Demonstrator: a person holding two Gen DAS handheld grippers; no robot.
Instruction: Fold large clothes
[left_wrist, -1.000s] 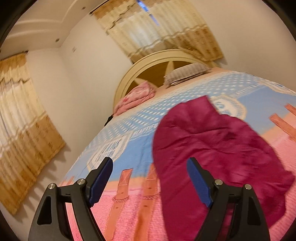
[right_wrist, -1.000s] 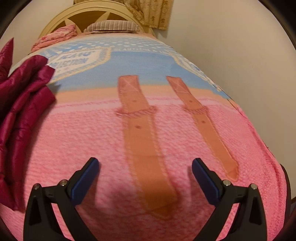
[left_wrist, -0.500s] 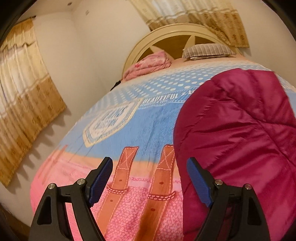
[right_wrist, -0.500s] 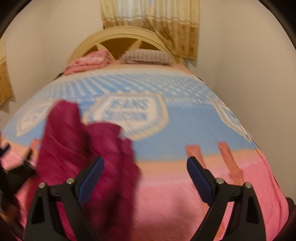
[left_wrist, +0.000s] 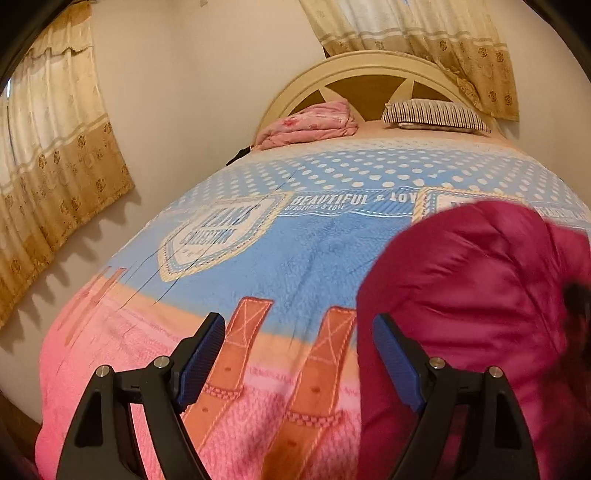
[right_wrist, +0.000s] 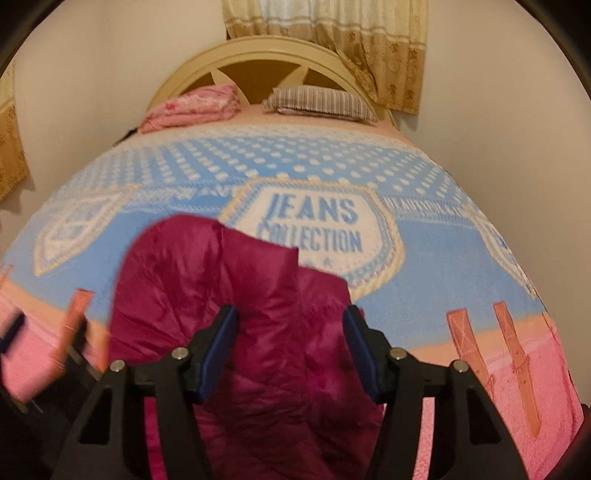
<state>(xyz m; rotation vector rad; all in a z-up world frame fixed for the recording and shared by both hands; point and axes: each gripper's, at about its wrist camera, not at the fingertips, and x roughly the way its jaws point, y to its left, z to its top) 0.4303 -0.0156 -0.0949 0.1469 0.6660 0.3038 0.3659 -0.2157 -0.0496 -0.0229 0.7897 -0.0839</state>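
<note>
jacket: a magenta quilted jacket (right_wrist: 236, 295) is lying bunched on the near half of the bed, its upper edge reaching onto the blue band of the blanket (right_wrist: 424, 280) beside the "jeans collection" badge.
jacket from your left side: it is filling the right part of the left wrist view (left_wrist: 480, 295), puffed up in folds, with the blanket's orange strap prints showing just beside its left edge.
left gripper: your left gripper (left_wrist: 297, 360) is hanging over the pink and orange part of the blanket with its jaws standing wide apart; only blanket is showing between the blue pads, and the right pad (left_wrist: 393, 363) is sitting just at the jacket's left edge. you are not gripping anything with it.
right gripper: your right gripper (right_wrist: 290, 354) is pointing down into the middle of the jacket, and its jaws are closing; magenta cloth is filling the gap between the pads, but the pads are not yet pressing on it as far as the view is showing.
blur at the left edge: a dark, smeared shape is showing at the lower left of the right wrist view; you cannot tell what it is.
head of the bed: a folded pink quilt (right_wrist: 192, 107) and a striped pillow (right_wrist: 317, 103) are lying against the cream headboard (right_wrist: 258, 55), well apart from the jacket.
</note>
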